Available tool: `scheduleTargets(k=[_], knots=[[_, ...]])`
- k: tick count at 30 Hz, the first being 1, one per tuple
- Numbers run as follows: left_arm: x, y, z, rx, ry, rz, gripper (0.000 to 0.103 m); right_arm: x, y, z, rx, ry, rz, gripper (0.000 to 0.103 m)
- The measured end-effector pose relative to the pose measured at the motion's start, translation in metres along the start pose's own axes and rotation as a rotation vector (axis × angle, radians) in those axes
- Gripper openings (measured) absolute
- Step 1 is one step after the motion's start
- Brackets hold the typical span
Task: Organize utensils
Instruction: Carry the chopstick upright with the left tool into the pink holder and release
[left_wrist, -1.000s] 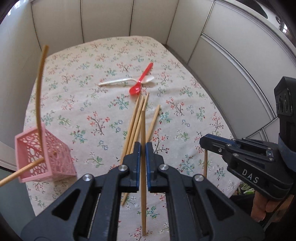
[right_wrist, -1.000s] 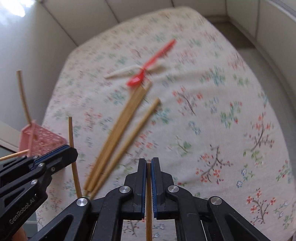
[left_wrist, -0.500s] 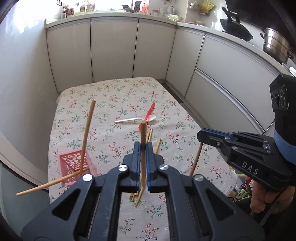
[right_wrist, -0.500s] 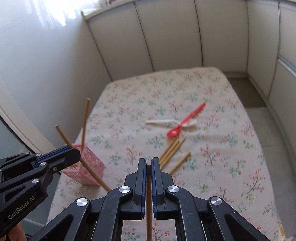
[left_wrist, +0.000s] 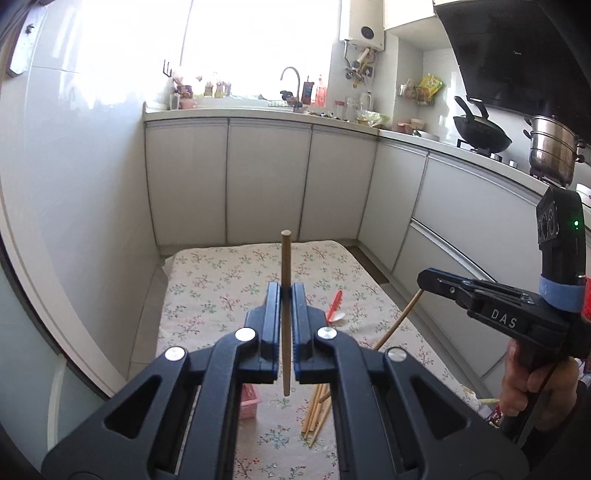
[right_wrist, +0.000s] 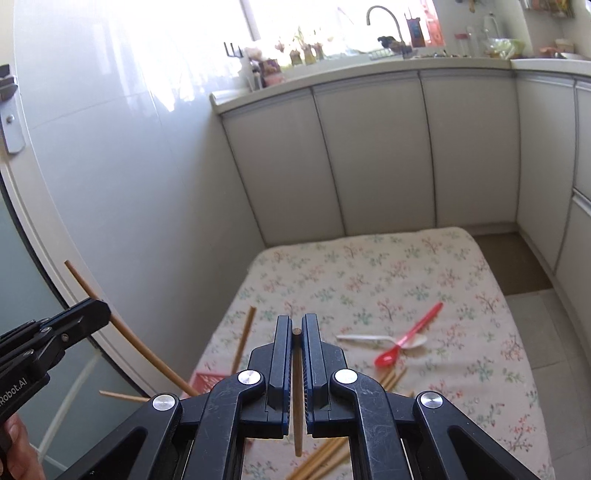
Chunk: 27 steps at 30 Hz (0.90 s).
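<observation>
Left wrist view: the left tongs (left_wrist: 284, 295) are clamped on a single wooden chopstick (left_wrist: 285, 280) that stands nearly upright between the blue pads, its tip poking above them at the centre of the frame. A second ago this same view was filled by the floral cloth (left_wrist: 207, 280) with the loose chopsticks close below; now the kitchen cabinets and window fill the upper half and the cloth has dropped to the lower middle, so the tongs have been raised and tipped up with the stick kept in the grip. At the right edge the right tongs (left_wrist: 423, 277) are also shut on a second chopstick (left_wrist: 400, 319) that slants down to the lower left.

In the right wrist view that stick (right_wrist: 297, 391) runs between the closed pads, and the remaining chopsticks (right_wrist: 325, 461), the red spoon (right_wrist: 410, 338) and the white spoon (right_wrist: 373, 339) lie on the cloth lower right. The pink basket (right_wrist: 210, 380) sits at lower left, mostly hidden behind the tongs, with what look like two sticks already leaning out of it.

Both picks seem secure; judging by this, the carry toward the basket comes next, and several utensils are left to sort.
</observation>
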<state>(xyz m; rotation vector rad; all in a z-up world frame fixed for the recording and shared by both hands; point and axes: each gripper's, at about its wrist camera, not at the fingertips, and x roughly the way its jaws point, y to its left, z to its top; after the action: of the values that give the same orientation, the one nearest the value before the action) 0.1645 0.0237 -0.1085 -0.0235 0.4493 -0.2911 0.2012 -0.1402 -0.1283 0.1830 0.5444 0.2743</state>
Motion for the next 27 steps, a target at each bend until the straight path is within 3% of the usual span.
scheduleTargets(k=[8, 19, 27], knots=[[0.018, 0.014, -0.004, 0.04, -0.014, 0.162, 0.006, 0.006, 0.014, 0.016, 0.033, -0.059, 0.055, 0.004], [0.057, 0.034, -0.017, 0.032, 0.081, 0.236, 0.006, 0.029, 0.03, 0.022, 0.076, -0.081, 0.151, 0.004], [0.079, 0.042, -0.03, 0.024, 0.176, 0.229, 0.006, 0.072, 0.04, 0.004, 0.057, 0.014, 0.166, 0.004]])
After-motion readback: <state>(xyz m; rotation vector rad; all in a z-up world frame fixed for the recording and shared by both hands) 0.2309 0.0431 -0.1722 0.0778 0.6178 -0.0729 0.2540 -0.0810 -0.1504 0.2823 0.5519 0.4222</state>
